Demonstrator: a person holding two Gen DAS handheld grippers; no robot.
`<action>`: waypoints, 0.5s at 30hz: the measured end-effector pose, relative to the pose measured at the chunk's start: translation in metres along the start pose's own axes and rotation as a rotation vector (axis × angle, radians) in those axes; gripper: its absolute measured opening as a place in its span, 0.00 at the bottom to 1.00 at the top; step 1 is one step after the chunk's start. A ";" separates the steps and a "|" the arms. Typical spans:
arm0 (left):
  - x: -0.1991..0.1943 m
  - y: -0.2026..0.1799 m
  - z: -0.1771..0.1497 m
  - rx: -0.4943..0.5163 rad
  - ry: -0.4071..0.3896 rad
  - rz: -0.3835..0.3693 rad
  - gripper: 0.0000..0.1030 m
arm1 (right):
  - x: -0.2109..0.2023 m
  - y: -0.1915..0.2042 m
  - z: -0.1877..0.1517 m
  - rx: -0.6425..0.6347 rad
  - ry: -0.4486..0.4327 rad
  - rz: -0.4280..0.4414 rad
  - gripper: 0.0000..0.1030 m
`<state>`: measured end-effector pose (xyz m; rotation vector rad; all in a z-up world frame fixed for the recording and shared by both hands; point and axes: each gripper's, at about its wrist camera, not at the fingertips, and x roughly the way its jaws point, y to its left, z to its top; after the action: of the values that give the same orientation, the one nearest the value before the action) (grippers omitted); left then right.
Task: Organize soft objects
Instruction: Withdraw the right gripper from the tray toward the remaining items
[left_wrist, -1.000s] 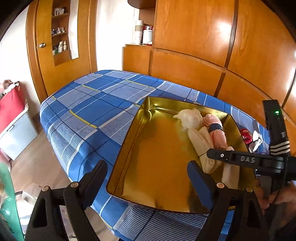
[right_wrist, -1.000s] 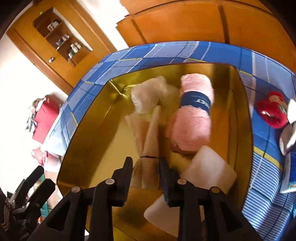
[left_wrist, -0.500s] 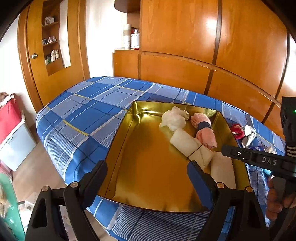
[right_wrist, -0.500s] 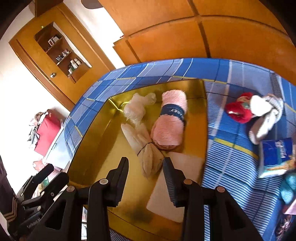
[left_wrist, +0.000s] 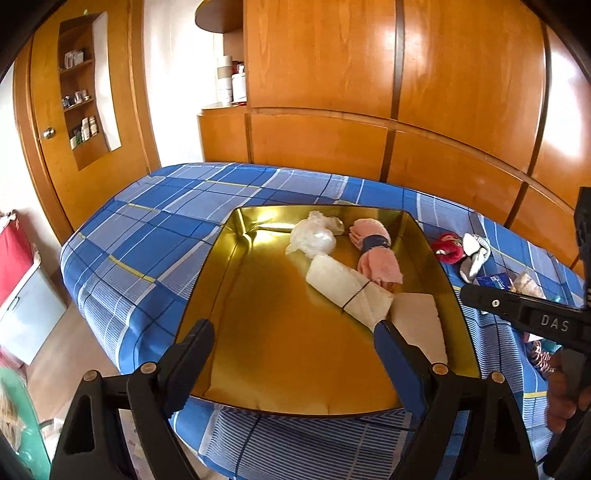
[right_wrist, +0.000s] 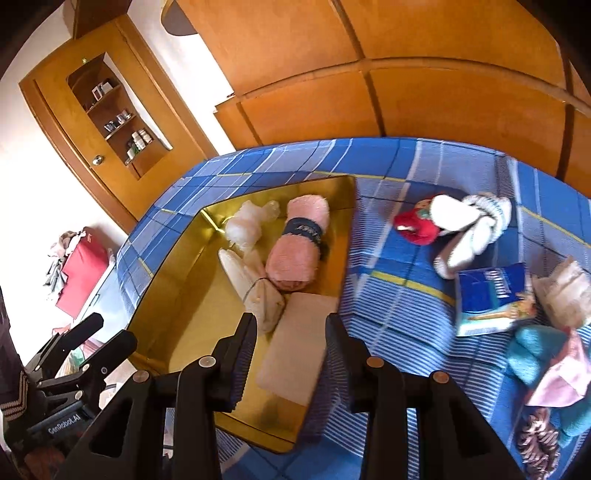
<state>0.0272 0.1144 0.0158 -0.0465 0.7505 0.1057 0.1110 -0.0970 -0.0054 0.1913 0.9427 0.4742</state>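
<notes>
Both your left gripper (left_wrist: 293, 341) and right gripper (right_wrist: 290, 332) hover empty, jaws apart, at lower frame over the gold tray (left_wrist: 280, 354).

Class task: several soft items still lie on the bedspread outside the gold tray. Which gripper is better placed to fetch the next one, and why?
Right. The right gripper is open, with the red plush and white socks just ahead on its side. The left gripper hangs over the gold tray, farther away.

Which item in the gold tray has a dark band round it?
The pink rolled towel in the gold tray: it alone wears a dark blue label band. The cream roll beside it has only a thin tie.
</notes>
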 end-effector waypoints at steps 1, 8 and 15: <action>0.000 -0.002 0.000 0.004 -0.001 -0.001 0.86 | -0.004 -0.003 -0.001 0.000 -0.007 -0.006 0.37; -0.002 -0.020 0.003 0.052 -0.005 -0.021 0.86 | -0.031 -0.033 -0.006 0.028 -0.043 -0.061 0.37; -0.002 -0.044 0.007 0.114 -0.009 -0.047 0.86 | -0.062 -0.075 -0.013 0.055 -0.078 -0.155 0.37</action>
<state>0.0356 0.0708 0.0229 0.0450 0.7445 0.0186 0.0924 -0.1930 0.0057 0.1837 0.8872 0.2959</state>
